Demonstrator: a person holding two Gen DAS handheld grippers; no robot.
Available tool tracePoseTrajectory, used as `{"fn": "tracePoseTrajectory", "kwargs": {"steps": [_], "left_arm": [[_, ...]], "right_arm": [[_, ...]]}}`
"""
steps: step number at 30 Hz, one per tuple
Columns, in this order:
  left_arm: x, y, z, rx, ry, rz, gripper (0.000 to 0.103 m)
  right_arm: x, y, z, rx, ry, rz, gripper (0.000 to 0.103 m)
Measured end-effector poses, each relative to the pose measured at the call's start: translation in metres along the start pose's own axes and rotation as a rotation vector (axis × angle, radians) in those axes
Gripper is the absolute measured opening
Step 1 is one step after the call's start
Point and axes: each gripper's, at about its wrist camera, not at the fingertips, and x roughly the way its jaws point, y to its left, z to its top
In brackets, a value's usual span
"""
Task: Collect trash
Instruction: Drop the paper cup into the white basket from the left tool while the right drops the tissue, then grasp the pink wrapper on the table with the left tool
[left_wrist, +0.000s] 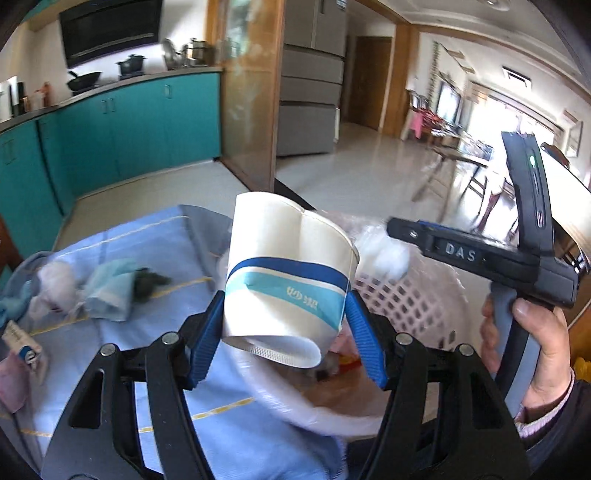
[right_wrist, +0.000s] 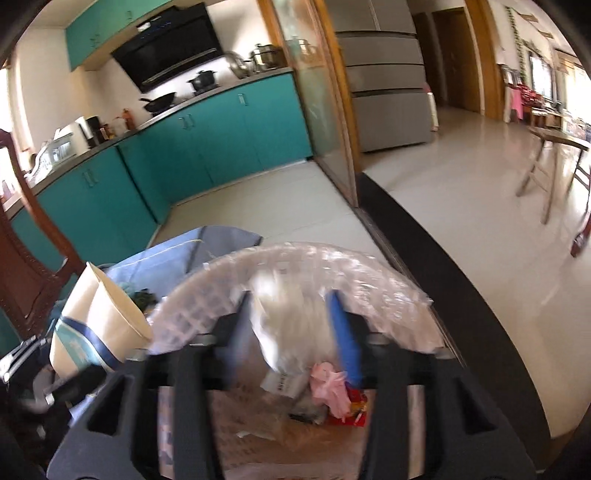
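My left gripper (left_wrist: 284, 295) is shut on a crushed white paper cup (left_wrist: 288, 266) with blue bands, its blue pads pressing both sides. The cup (right_wrist: 99, 321) hangs at the left rim of a pink lattice basket (left_wrist: 406, 302) lined with clear plastic. My right gripper (right_wrist: 288, 295) is over the basket (right_wrist: 192, 306), jaws wide, with a blurred white tissue wad (right_wrist: 291, 321) loose between them. In the left wrist view a hand holds the right gripper (left_wrist: 397, 227), and the wad (left_wrist: 388, 254) sits just under its tip. A pink scrap (right_wrist: 328, 384) and a red wrapper (right_wrist: 354, 406) lie inside.
On the blue cloth (left_wrist: 166, 251) lie a pale tissue wad (left_wrist: 55, 284), a light blue packet (left_wrist: 110, 291), a dark green scrap (left_wrist: 147, 282) and a small carton (left_wrist: 26, 350). A wooden chair (right_wrist: 22, 266) stands left. Teal cabinets (right_wrist: 221, 136) and a grey fridge (right_wrist: 388, 88) lie beyond.
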Motion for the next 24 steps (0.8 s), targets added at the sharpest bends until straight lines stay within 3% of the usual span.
{"fn": "tracePoseTrajectory", "kwargs": {"steps": [5,11,15,20,24], "left_arm": [[0.008,-0.008,-0.001,0.020,0.022,-0.002,0.078],[0.001,0.001,-0.003,0.003,0.005,0.054,0.080],[-0.018,0.027,-0.018,-0.049,-0.023,0.188,0.080],[-0.053,0.091,-0.058,-0.111,-0.014,0.465,0.080],[-0.072,0.138,-0.081,-0.110,0.026,0.647,0.075]], "right_arm": [[-0.006,0.000,-0.001,0.028,-0.031,0.001,0.067],[-0.004,0.011,-0.002,0.003,-0.019,0.008,0.067],[-0.002,0.024,-0.003,-0.007,-0.011,0.018,0.067],[0.003,0.049,-0.004,-0.079,-0.007,0.070,0.067],[0.009,0.100,-0.013,-0.219,0.003,0.154,0.067]]}}
